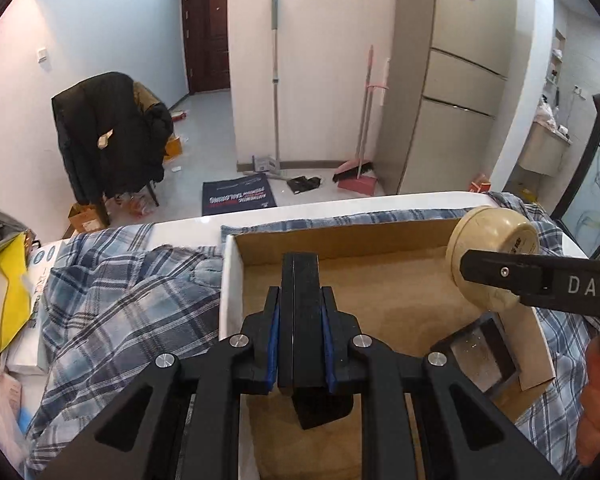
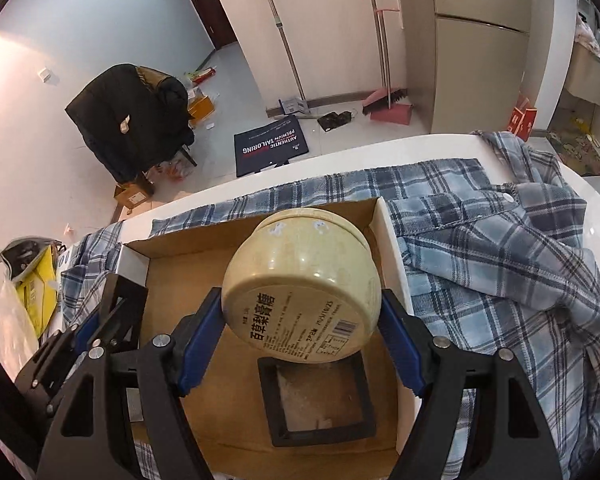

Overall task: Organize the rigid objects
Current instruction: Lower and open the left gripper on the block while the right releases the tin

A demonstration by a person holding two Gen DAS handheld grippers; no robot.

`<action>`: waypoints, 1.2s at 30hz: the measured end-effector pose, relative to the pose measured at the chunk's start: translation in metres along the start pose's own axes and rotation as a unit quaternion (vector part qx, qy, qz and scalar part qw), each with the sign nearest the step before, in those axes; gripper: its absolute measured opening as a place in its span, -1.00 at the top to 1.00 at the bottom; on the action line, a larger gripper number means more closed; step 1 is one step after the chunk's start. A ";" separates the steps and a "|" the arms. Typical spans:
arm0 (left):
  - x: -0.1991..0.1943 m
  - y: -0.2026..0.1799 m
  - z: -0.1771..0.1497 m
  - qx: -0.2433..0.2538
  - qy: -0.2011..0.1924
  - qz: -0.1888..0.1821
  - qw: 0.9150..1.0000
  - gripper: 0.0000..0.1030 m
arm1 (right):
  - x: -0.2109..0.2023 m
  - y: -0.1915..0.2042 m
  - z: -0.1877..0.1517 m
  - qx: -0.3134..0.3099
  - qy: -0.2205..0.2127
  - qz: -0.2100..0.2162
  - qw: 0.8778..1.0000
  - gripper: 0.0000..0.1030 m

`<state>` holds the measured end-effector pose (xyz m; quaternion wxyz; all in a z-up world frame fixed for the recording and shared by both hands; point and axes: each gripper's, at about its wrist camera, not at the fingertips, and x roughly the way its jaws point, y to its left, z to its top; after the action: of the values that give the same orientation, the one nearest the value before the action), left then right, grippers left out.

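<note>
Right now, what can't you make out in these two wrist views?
- Flat black object in the left gripper: seen edge-on in the left view, so its identity is unclear.
- Jar lid: faces away in the right view.
- Black frame: the jar covers its top edge; contents blurred.
- Cardboard box: near wall cut off.

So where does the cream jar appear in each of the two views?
Left wrist view: the cream jar is at the right edge, held over the cardboard box, partly behind a black finger of the right gripper.
Right wrist view: the jar is in the centre, between the blue pads.
Shared landmark: the black frame lying in the box.
</note>
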<state>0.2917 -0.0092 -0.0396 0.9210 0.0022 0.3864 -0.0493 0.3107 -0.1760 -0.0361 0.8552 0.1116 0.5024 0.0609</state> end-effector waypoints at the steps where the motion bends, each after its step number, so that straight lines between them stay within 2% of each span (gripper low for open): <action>1: -0.001 0.000 0.001 0.001 -0.006 0.002 1.000 0.63 | -0.001 0.000 0.000 -0.002 -0.005 -0.007 1.000 -0.44; 6: 0.000 0.008 0.000 -0.017 -0.006 -0.001 1.000 0.63 | 0.001 -0.007 0.003 0.002 -0.010 -0.015 1.000 -0.44; 9: -0.001 0.023 0.003 -0.051 -0.017 0.038 0.998 0.63 | 0.004 -0.011 0.005 0.005 -0.007 -0.014 1.000 -0.44; 13: 0.005 0.039 0.002 -0.089 0.002 -0.011 0.996 0.63 | 0.007 -0.011 0.004 0.005 -0.011 -0.017 1.000 -0.44; 16: 0.010 0.044 0.000 -0.109 0.014 -0.023 0.994 0.63 | 0.009 -0.009 0.004 -0.002 -0.009 -0.014 1.000 -0.44; 19: 0.007 0.037 0.000 -0.089 0.006 -0.011 0.996 0.63 | 0.006 -0.014 0.006 0.006 -0.016 0.007 1.000 -0.44; 23: 0.005 0.026 -0.001 -0.065 0.003 0.000 0.998 0.63 | 0.010 -0.013 0.004 -0.004 -0.017 -0.002 1.000 -0.44; 26: 0.003 0.024 -0.001 -0.056 -0.014 0.014 0.998 0.63 | 0.011 -0.008 0.004 -0.020 -0.015 0.001 1.000 -0.44; 31: -0.011 0.029 0.003 -0.061 -0.045 0.002 0.997 0.60 | 0.010 0.000 0.002 -0.037 -0.012 0.012 0.999 -0.44; 32: -0.013 0.029 0.004 -0.063 -0.052 0.001 0.997 0.52 | 0.010 0.002 0.001 -0.042 -0.013 0.012 0.999 -0.44; 33: -0.017 0.029 0.004 -0.063 -0.062 0.002 0.996 0.14 | 0.011 0.004 0.001 -0.046 -0.012 0.014 0.999 -0.44; 34: -0.021 0.029 0.005 -0.063 -0.071 0.008 0.995 -0.37 | 0.012 0.005 0.001 -0.047 -0.008 0.020 0.999 -0.44; 35: -0.026 0.027 0.004 -0.064 -0.085 0.021 0.994 -0.55 | 0.015 0.004 0.000 -0.044 -0.002 0.030 0.999 -0.44; 36: -0.035 0.024 0.003 -0.061 -0.111 0.046 0.991 -0.64 | 0.018 0.002 0.000 -0.037 0.008 0.042 0.998 -0.44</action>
<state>0.2717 0.0182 -0.0131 0.9580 -0.0416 0.2833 0.0170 0.3196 -0.1697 -0.0511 0.8515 0.1004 0.5013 0.1165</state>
